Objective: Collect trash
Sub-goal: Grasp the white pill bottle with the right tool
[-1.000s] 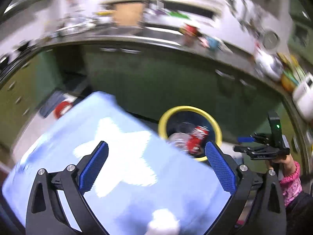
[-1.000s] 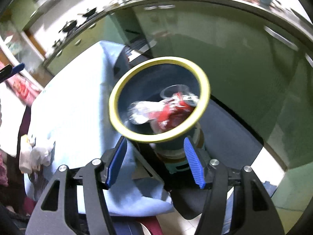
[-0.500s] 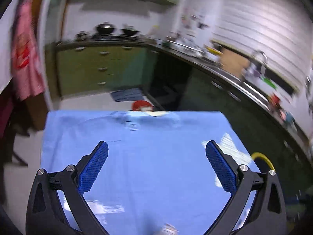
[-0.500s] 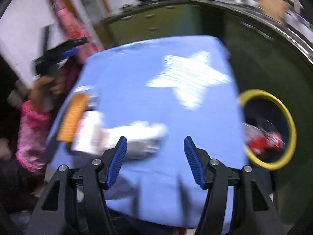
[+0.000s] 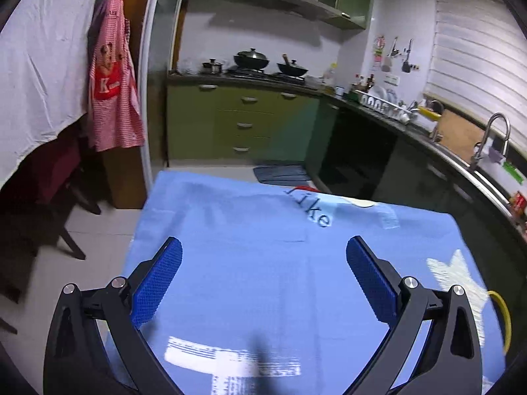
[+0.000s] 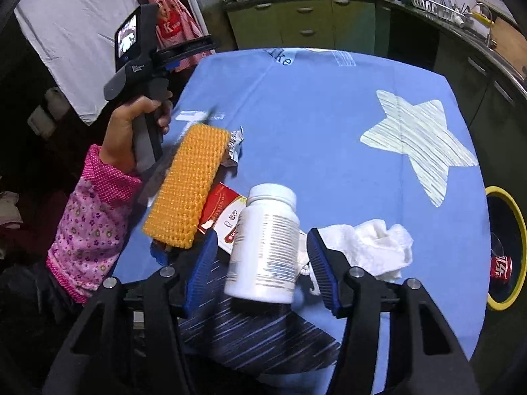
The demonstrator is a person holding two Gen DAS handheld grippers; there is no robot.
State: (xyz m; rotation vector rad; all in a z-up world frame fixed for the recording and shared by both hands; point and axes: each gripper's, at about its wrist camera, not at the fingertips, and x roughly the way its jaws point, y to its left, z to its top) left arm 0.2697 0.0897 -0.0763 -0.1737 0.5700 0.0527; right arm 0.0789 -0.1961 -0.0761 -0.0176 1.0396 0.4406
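Note:
In the right wrist view my right gripper (image 6: 262, 260) is open, its jaws on either side of a white plastic bottle (image 6: 265, 247) lying on the blue tablecloth (image 6: 313, 105). A crumpled white tissue (image 6: 369, 247) lies just right of it. A red-and-white packet (image 6: 220, 212), an orange bristly brush (image 6: 189, 184) and a silver wrapper (image 6: 234, 146) lie to the left. The yellow-rimmed bin (image 6: 509, 250) with a red can (image 6: 500, 266) stands at the right table edge. My left gripper (image 5: 263, 273) is open and empty above the bare cloth (image 5: 263, 230); its handle (image 6: 145, 75) shows at upper left.
Green kitchen cabinets (image 5: 243, 121) and a counter with a sink (image 5: 487, 151) run behind and to the right of the table. A red apron (image 5: 112, 92) hangs at the left. A chair (image 5: 49, 197) stands left of the table. The bin rim (image 5: 504, 316) shows at the right.
Both grippers swung away from the bin and back over the table. My right gripper came down around the white bottle. My left gripper now faces the bare far end of the cloth.

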